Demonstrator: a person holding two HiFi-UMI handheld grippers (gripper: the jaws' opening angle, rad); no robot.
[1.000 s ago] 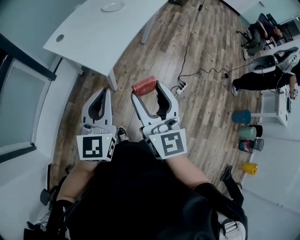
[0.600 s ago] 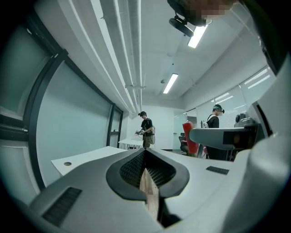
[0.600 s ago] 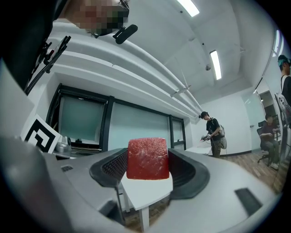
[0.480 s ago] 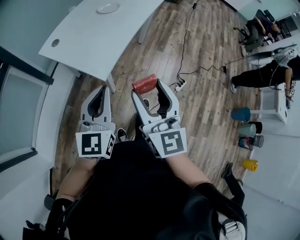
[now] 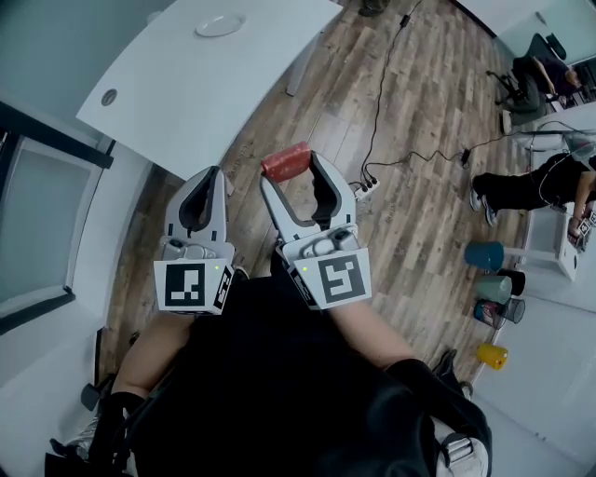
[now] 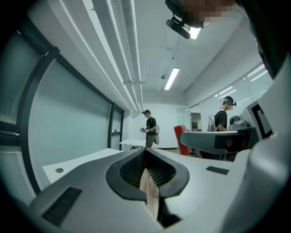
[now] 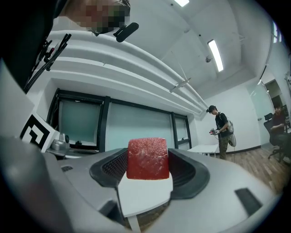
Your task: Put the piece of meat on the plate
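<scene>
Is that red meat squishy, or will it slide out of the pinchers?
The piece of meat shows a square, sharp-edged face between the right gripper's jaws, so it is probably fairly firm. It sticks out sideways without sagging, so it is likely light. The ribbed pads should stop it slipping.

- The plate (image 5: 220, 25) is too small and far off to tell whether anything lies on it.
- The table (image 5: 177, 88) under it runs off the top edge.
- The right gripper (image 5: 296, 175), clamped on the piece of meat (image 5: 284, 161), covers its sides.
- The person (image 5: 521, 186) bending at the right is cut off by the edge.
- The tubs (image 5: 480, 255) on the floor are too small to identify.
</scene>
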